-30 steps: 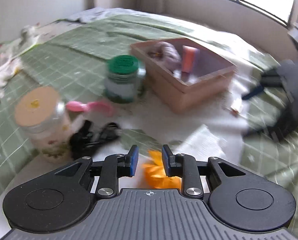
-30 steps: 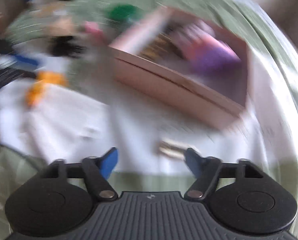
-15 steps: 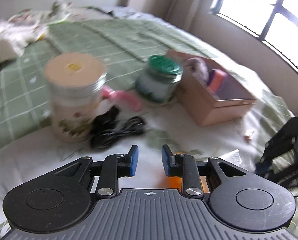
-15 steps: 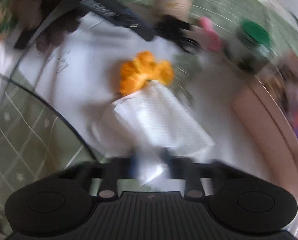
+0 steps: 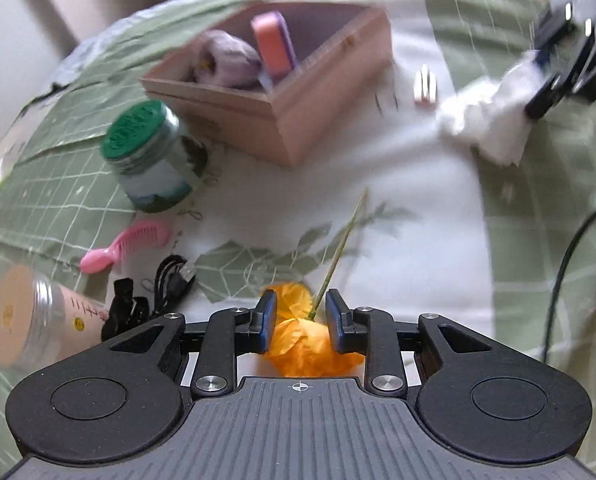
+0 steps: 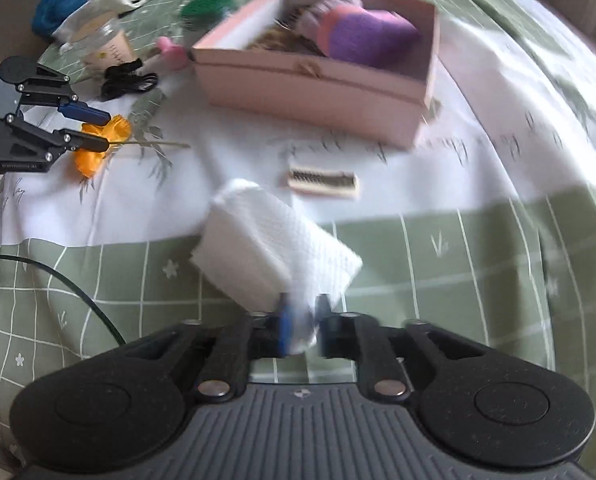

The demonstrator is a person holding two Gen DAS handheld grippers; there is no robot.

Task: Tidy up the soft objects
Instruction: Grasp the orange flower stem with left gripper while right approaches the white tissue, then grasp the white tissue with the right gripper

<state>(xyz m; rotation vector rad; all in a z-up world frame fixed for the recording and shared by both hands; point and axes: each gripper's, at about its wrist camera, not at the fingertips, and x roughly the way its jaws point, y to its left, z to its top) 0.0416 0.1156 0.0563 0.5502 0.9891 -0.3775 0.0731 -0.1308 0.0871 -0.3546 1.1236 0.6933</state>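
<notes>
My left gripper (image 5: 301, 320) straddles an orange fabric flower (image 5: 310, 340) with a thin green stem (image 5: 340, 248) on the white cloth; the jaws stand a little apart around it, also seen in the right wrist view (image 6: 97, 132). My right gripper (image 6: 302, 328) is shut on a folded white tissue stack (image 6: 273, 248), held above the bed; it also shows in the left wrist view (image 5: 494, 120). The pink box (image 6: 314, 80) holds a purple sponge (image 6: 366, 36) and a lilac plush (image 5: 225, 60).
A green-lidded jar (image 5: 149, 156), a pink comb (image 5: 125, 244), a black cable (image 5: 165, 280) and a tan-lidded jar (image 5: 29, 320) lie left of the flower. A small brush (image 6: 322, 184) lies before the box. A black cord (image 6: 77, 292) crosses the green checked bedspread.
My right gripper closed on the tissue stack and lifted it off the cloth. My left gripper swung back over the orange flower, which now sits between its jaws.
</notes>
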